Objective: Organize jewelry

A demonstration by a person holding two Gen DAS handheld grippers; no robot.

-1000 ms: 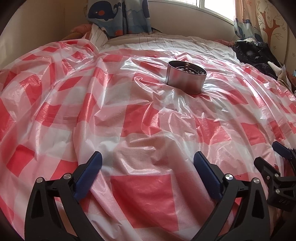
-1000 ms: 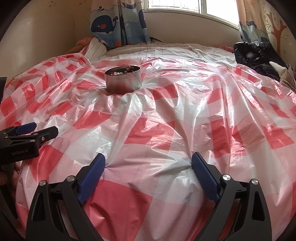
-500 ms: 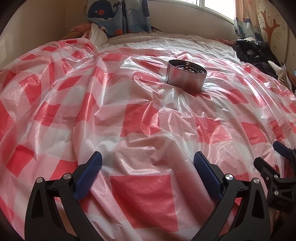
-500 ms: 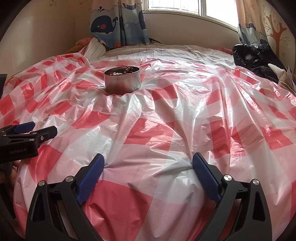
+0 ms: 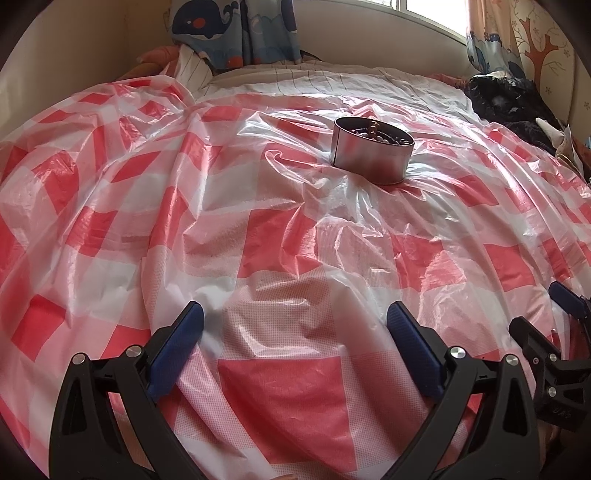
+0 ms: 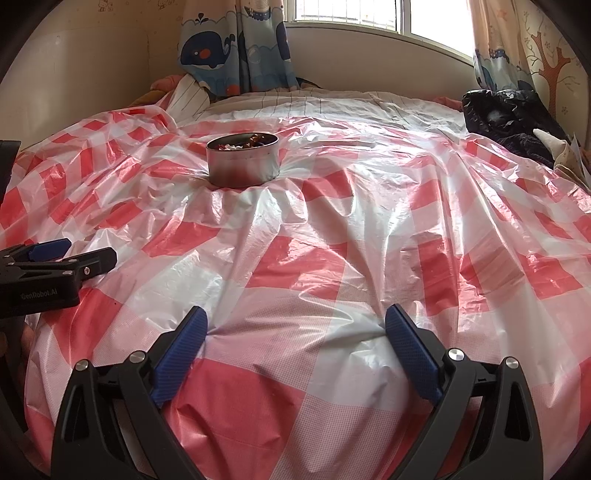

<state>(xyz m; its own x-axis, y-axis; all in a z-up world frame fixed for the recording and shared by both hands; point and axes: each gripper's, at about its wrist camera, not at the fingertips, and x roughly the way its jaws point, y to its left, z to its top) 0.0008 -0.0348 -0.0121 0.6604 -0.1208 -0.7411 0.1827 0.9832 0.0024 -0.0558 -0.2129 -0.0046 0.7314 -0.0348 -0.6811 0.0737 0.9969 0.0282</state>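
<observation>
A round metal tin (image 5: 371, 157) (image 6: 242, 162) stands on a red-and-white checked plastic sheet (image 5: 258, 240) (image 6: 332, 240) spread over a bed. Beads and small jewelry (image 6: 240, 143) (image 5: 376, 133) fill the tin. My left gripper (image 5: 295, 325) is open, low over the near part of the sheet, well short of the tin, with nothing between its blue pads. My right gripper (image 6: 295, 325) is open too, empty, near the sheet's front edge. The right gripper's fingers (image 5: 565, 299) show at the right edge of the left wrist view; the left gripper's fingers (image 6: 55, 249) show at the left of the right wrist view.
Whale-print curtains (image 6: 236, 44) hang at the back under a window (image 6: 351, 14). A striped sheet (image 6: 295, 103) lies beyond the plastic. A black bag or garment (image 6: 509, 114) (image 5: 509, 103) is heaped at the far right. Walls close off the left and back.
Both grippers have barely shifted, drifting slightly toward the near edge; the tin and sheet have not moved, and both grippers stay open.
</observation>
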